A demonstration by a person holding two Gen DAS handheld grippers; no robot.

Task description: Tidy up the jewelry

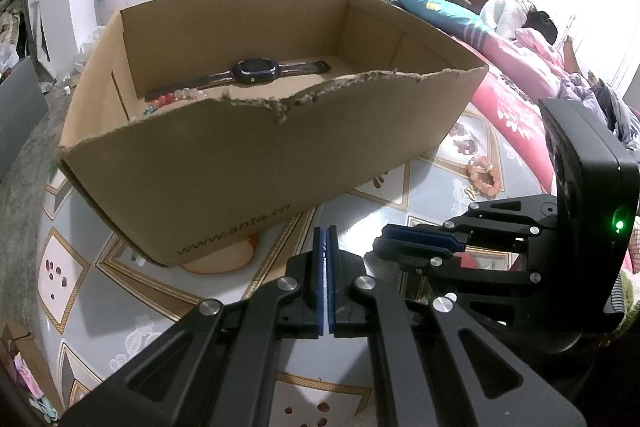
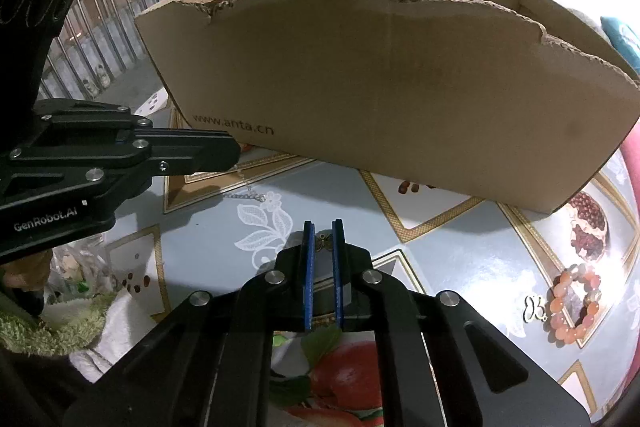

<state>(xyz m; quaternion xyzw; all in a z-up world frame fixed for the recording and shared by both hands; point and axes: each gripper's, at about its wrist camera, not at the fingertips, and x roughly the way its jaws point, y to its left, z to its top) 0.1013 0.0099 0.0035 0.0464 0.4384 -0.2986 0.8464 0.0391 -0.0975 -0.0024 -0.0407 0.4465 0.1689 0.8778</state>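
Observation:
An open cardboard box (image 1: pixel 248 163) stands on the table and holds a dark watch (image 1: pixel 256 70) and a red bead bracelet (image 1: pixel 176 98). My left gripper (image 1: pixel 325 231) is shut just in front of the box. In the right wrist view a thin silver chain (image 2: pixel 251 189) hangs from the left gripper (image 2: pixel 237 151) down to the table. My right gripper (image 2: pixel 322 229) is nearly shut, with a small bronze charm (image 2: pixel 323 243) pinched between its blue pads (image 2: pixel 309 267). An orange bead bracelet (image 2: pixel 574 301) lies on the table to the right.
The patterned tablecloth (image 2: pixel 440 267) covers the table. A bed with pink bedding (image 1: pixel 516 83) and a person lying on it are behind the box at the right. A metal railing (image 2: pixel 108 27) stands at the left, and towels (image 2: pixel 100 331) lie at the table's near left edge.

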